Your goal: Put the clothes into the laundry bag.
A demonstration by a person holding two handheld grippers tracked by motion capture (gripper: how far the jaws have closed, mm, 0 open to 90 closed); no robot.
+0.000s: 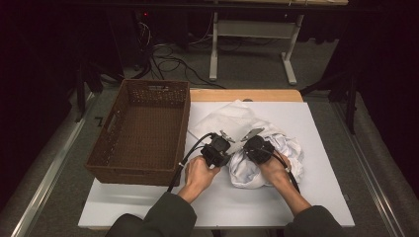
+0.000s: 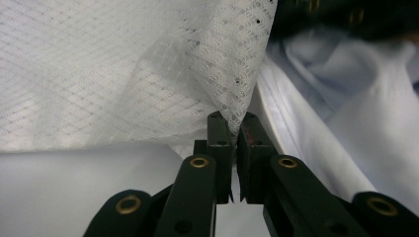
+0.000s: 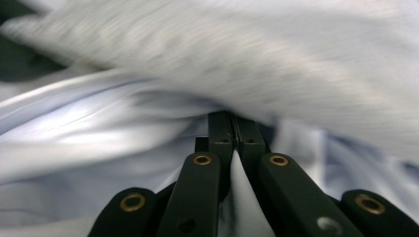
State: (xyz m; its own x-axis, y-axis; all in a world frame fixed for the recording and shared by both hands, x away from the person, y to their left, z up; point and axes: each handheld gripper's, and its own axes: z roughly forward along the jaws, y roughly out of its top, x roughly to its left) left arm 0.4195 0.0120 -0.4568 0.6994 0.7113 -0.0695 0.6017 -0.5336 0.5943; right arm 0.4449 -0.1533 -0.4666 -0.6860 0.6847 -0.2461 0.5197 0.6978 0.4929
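From the high view, a brown woven basket (image 1: 141, 131) sits at the left of the white tabletop (image 1: 321, 148), and a heap of white cloth (image 1: 276, 153) lies near the middle, just beside the basket. The left tongs (image 1: 223, 139) and right tongs (image 1: 253, 140) meet over the heap, each held by a hand. In the left gripper view, the left tongs (image 2: 236, 129) are clenched on an edge of white mesh fabric (image 2: 148, 69). In the right gripper view, the right tongs (image 3: 235, 129) are pressed together on a fold of pale cloth (image 3: 123, 143), blurred above.
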